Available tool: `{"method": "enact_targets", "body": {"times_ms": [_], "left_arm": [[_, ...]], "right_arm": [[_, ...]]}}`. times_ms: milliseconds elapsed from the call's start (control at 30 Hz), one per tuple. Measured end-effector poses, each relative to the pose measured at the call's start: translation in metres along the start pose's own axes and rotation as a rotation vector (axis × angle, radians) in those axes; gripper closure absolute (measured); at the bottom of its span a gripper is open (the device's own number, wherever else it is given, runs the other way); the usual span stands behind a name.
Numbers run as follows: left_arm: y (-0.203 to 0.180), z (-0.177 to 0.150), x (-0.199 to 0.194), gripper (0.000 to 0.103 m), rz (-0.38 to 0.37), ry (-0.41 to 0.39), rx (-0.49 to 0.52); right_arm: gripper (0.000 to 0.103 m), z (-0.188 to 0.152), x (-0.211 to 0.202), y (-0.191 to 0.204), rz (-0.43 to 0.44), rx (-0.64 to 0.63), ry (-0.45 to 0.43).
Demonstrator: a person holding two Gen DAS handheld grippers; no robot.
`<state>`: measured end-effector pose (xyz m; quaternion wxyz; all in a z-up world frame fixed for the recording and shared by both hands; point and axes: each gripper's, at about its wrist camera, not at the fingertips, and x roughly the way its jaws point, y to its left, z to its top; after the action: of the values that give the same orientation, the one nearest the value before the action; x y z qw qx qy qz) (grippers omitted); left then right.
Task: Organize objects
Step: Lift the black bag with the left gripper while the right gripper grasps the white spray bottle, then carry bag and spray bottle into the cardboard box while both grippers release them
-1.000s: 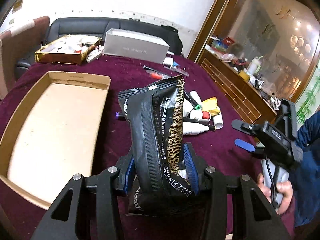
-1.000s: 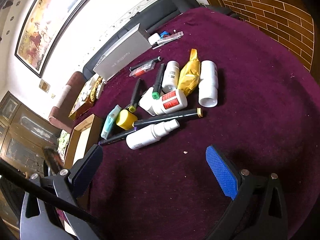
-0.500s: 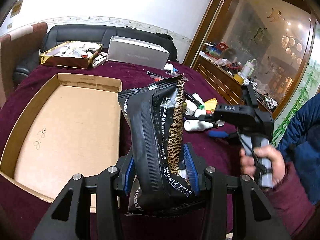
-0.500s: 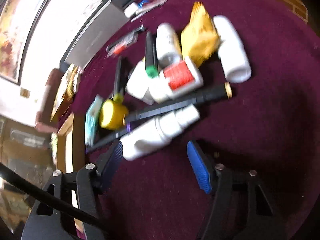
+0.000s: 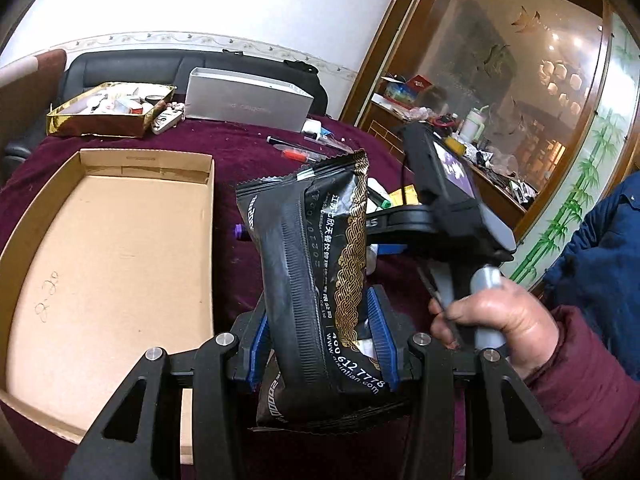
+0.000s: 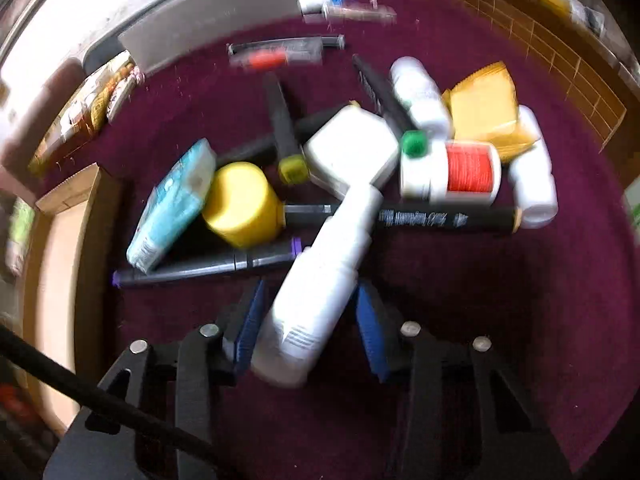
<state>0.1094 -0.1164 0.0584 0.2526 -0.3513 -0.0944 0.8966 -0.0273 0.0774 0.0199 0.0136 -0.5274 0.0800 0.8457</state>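
The left wrist view looks forward along the left tool (image 5: 320, 336), tilted gently down across the worktop (image 5: 240, 152) toward a sofa and the far wall, with the cardboard tray (image 5: 108, 264) close on its left. The right wrist view peers steeply down along the right tool (image 6: 308, 320), very near the clutter and blurred. Both views share the purple-capped marker (image 6: 200, 270) (image 5: 239, 233), the tray's edge and the grey box (image 5: 248, 102) (image 6: 208, 28).
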Motion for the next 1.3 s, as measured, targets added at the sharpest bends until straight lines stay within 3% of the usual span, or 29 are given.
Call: {"method": "enact_targets", "body": {"times_ms": [100,400,500,633,767,1033,1300], "left_arm": [[0.001,-0.001,-0.005,0.064,0.018,-0.005,-0.01],[-0.014,-0.004,-0.008,0.064,0.048,0.01,0.0],[-0.02,-0.006,-0.011,0.064,0.053,0.003,0.016],[-0.021,-0.005,-0.015,0.064,0.069,0.0,0.022],[-0.022,-0.005,-0.014,0.064,0.08,0.008,0.021],[-0.032,-0.004,-0.009,0.064,0.066,0.02,0.037],[-0.044,-0.005,-0.009,0.064,0.056,0.019,0.065]], "right_arm": [[0.063,-0.002,0.002,-0.001,0.011,0.014,-0.006],[0.064,0.003,0.001,-0.025,0.181,0.098,0.012],[0.068,0.004,0.003,-0.022,0.19,0.081,0.011],[0.076,-0.005,-0.004,-0.023,0.12,0.019,-0.047],[0.076,-0.014,-0.014,-0.035,0.152,0.02,-0.075],[0.076,-0.033,-0.054,-0.072,0.317,0.089,-0.121],[0.076,-0.045,-0.063,-0.084,0.408,0.134,-0.121]]}}
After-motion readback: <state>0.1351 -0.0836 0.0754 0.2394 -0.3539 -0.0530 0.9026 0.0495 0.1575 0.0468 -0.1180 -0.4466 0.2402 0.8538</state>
